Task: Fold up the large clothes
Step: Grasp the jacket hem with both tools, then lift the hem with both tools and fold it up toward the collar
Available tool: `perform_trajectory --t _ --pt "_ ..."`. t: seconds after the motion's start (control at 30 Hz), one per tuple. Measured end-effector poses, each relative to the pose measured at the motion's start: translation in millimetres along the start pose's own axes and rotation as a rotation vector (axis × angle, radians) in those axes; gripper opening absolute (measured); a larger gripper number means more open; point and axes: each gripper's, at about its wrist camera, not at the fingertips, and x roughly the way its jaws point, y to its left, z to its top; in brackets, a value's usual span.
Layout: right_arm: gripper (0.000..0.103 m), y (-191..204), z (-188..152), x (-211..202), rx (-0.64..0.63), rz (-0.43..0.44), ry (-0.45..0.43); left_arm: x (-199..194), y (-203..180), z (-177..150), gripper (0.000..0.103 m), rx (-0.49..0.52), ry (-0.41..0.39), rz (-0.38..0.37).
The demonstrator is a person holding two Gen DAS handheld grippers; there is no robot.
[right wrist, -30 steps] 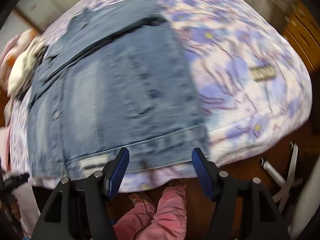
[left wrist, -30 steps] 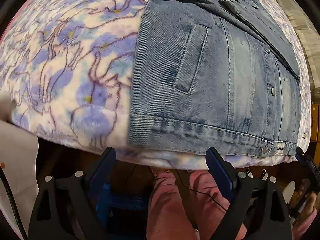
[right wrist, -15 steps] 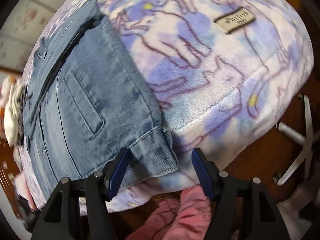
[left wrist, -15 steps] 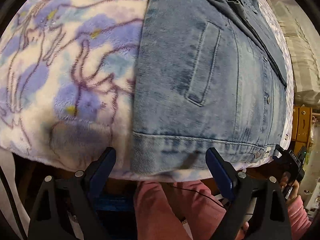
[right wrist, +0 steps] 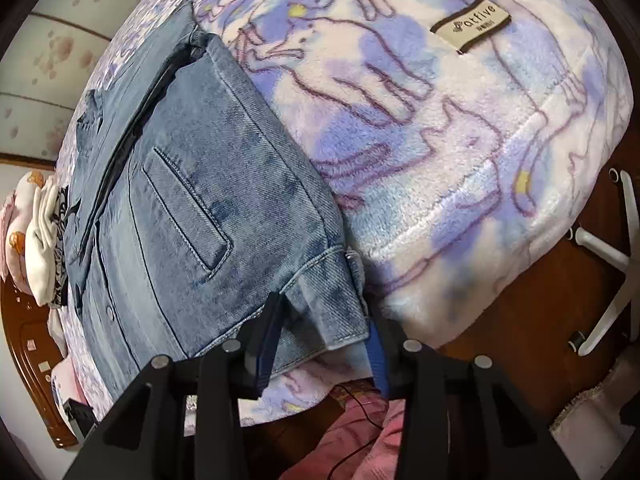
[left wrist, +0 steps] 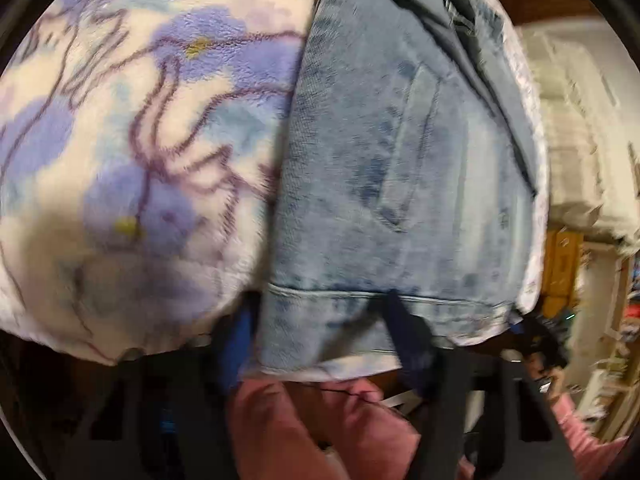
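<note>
Now | denim jacket [right wrist: 192, 216]: flat, faded, hem overhanging blanket [right wrist: 460, 168] | left tongs [left wrist: 324, 344], right tongs [right wrist: 324, 344]: apart, seemingly straddling hem

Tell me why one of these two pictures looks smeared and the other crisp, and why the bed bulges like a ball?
Left wrist view: motion blur smears the denim jacket, the blanket and the left gripper. Right wrist view: sharp, stitching and the blanket label readable. Both views: fisheye lenses bend the flat bed into a dome, with dark corners.

bare blanket [right wrist: 460, 128] beside jacket [right wrist: 208, 184]
</note>
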Motion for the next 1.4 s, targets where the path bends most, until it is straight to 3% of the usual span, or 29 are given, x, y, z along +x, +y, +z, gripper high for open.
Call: perform_trajectory --t 0.23,0.33,0.43,0.47,0.6,0.8,1.0,1.13,1.3,1.4 --pt "0.026 2.5 -6.2 -4.7 0.019 -0.017 -0.042 19.3 -4.6 0.8 0.05 -0.066 -0.004 -0.012" --pt "0.023 5.6 -7.6 -7.8 0.016 -0.022 -0.056 24.7 -10.4 5.7 0.045 -0.093 0.009 0.07" --pt "0.018 6.9 -10.4 -13.6 0.025 -0.018 -0.076 24.0 -19.5 5.1 0.031 -0.159 0.006 0.122" --pt "0.017 8.9 -12.2 -17.5 0.03 -0.016 -0.087 22.8 -20.5 5.8 0.015 -0.175 0.005 0.125" --pt "0.013 19.1 -15.6 -34.0 0.02 -0.011 -0.109 15.6 -30.6 7.0 0.013 -0.257 0.01 0.172" --pt "0.008 34.8 -17.9 -54.9 0.016 0.072 -0.115 1.4 -65.4 11.2 0.012 -0.244 0.054 0.235" --pt "0.007 66.4 -20.3 -63.7 0.011 0.14 -0.105 -25.3 -100.5 28.4 0.011 -0.283 0.11 0.228" --pt "0.007 87.0 -11.4 -68.9 0.027 0.201 -0.073 -41.4 -123.1 39.0 0.011 -0.313 0.131 0.184" --pt "0.006 116.6 11.6 -87.9 0.045 0.34 -0.039 -59.6 -166.1 61.1 0.011 -0.367 0.149 0.062" --pt "0.006 144.8 32.9 -103.7 -0.029 0.364 -0.041 -66.5 -192.9 85.2 0.011 -0.399 0.137 -0.022"
